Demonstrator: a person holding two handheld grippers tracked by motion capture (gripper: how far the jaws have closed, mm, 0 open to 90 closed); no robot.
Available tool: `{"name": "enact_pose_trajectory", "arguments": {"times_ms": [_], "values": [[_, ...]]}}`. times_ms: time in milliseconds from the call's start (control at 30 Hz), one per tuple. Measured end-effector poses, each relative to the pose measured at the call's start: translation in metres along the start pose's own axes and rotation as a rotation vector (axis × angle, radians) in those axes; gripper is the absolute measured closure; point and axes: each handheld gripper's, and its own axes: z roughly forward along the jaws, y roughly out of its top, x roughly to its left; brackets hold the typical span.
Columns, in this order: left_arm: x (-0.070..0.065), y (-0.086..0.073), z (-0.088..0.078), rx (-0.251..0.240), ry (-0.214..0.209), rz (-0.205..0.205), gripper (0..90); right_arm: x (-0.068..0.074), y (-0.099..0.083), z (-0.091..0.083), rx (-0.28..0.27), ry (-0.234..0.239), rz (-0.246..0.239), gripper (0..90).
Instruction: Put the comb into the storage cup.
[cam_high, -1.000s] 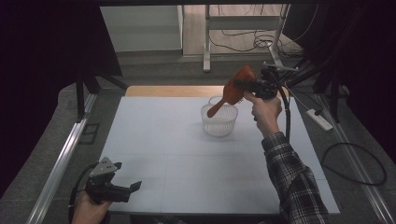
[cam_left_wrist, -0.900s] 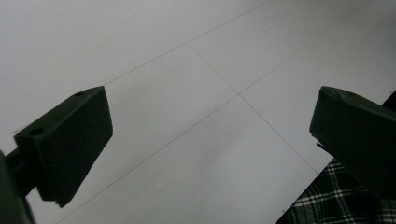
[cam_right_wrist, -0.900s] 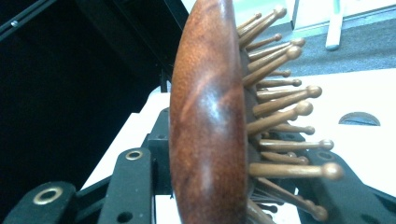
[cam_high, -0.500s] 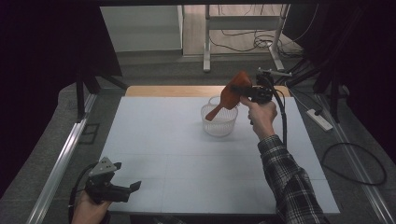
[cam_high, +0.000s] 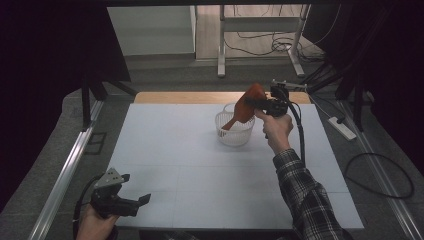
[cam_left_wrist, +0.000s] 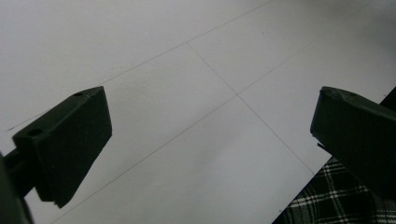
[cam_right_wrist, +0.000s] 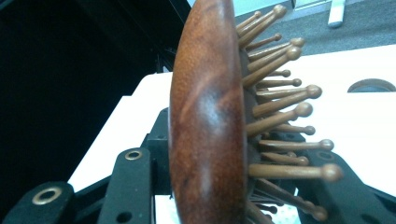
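My right gripper (cam_high: 255, 103) is shut on the head of a reddish wooden hairbrush (cam_high: 246, 107), held over a white mesh basket (cam_high: 234, 135) at the far middle of the table. The brush's handle slants down into the basket. In the right gripper view the brush (cam_right_wrist: 208, 116) stands edge-on between the jaws, its wooden pins pointing right. My left gripper (cam_high: 137, 200) rests at the table's near left corner in a hand, open with nothing between its jaws; in the left gripper view the two black fingers (cam_left_wrist: 70, 140) stand wide apart over bare table.
A white table mat (cam_high: 190, 165) with faint grid lines covers the table. A wooden edge strip (cam_high: 180, 97) runs along the far side. A second clear container (cam_high: 231, 107) stands just behind the basket. Cables and a power strip (cam_high: 342, 127) lie on the floor at right.
The right gripper has sunk with the hairbrush, bringing the handle down into the basket. The left gripper has stayed put.
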Motion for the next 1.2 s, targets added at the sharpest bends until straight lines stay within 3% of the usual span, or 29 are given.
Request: {"name": "enact_pose_trajectory", "arguments": {"times_ms": [667,1000,1200], "values": [[0.001,0.0,0.0,0.0,-0.01,-0.013,0.0,-0.014,-0.016,0.01,0.017,-0.025,0.017,53.5],[0.002,0.0,0.001,0.004,-0.01,-0.012,0.0,-0.031,-0.021,0.008,0.002,-0.006,0.076,51.2],[0.001,0.0,0.001,0.006,-0.009,-0.01,0.0,-0.033,-0.022,0.008,-0.005,-0.015,0.074,48.2]]}}
